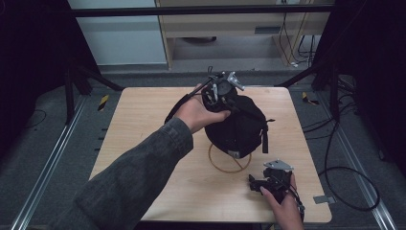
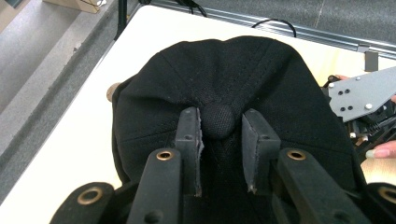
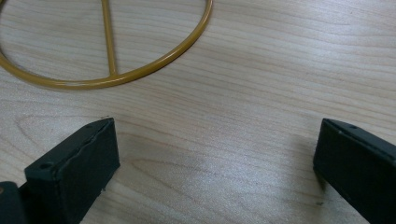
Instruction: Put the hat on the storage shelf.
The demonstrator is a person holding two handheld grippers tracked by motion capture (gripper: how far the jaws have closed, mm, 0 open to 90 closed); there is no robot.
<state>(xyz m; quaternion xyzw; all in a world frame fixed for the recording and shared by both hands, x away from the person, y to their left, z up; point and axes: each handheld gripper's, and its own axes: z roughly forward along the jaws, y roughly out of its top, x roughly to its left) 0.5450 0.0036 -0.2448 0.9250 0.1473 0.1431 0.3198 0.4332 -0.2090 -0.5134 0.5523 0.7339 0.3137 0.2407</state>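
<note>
The left gripper (image 2: 219, 135) sits on top of a black cap (image 1: 238, 127), its jaws closed in on the crown button (image 2: 218, 121) — a small, rounded hold, so the fabric could slip free if pulled sideways. The cap rests on a yellow wire stand (image 1: 230, 163) near the middle of the table (image 1: 143, 139); a tug could tip that light stand. The right gripper (image 1: 268, 184) rests on the table just beside the stand — jaws wide apart, empty. No containers here.
</note>
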